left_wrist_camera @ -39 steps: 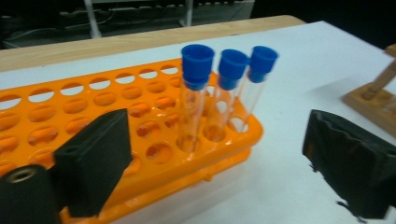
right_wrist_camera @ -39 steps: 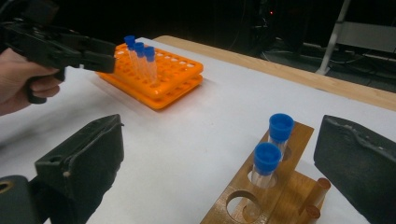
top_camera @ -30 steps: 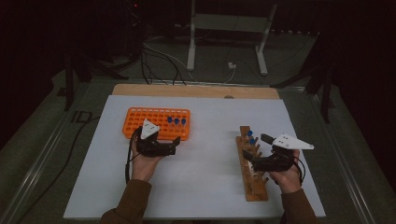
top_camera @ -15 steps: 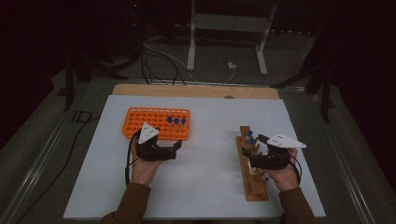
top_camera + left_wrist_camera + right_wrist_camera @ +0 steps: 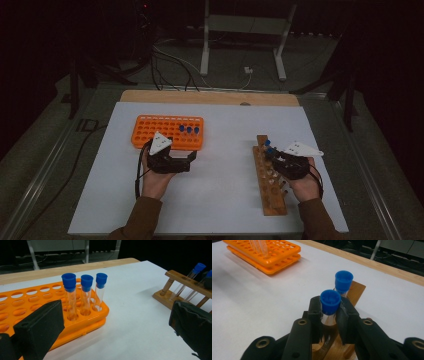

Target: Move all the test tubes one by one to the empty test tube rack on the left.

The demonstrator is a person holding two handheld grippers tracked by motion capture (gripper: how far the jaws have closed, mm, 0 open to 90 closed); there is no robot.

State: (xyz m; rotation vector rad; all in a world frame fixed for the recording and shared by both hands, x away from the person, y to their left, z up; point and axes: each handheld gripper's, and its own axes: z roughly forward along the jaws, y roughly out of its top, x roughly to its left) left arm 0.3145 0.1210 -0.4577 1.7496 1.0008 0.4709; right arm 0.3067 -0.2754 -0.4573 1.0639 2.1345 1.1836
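Two grippers are held over a white counter, one in each of a person's hands. The right gripper is seen clamped on a clear tube with a blue cap, its jaws pressed against the glass just below the cap. That tube stands in the far end of a wooden rack, just in front of a second capped tube. Compared with a second ago, the right gripper has been moved in closer over the rack's far end, and its jaws are now closed on the tube. The grasp appears made, so lifting the tube out is judged to be the next step. The left gripper is held near the front edge of an orange rack, hardly shifted, with its jaws wide apart and holding nothing. Three blue-capped tubes are seen standing upright in a row in the orange rack, which likely is where the grasped tube is meant to go.
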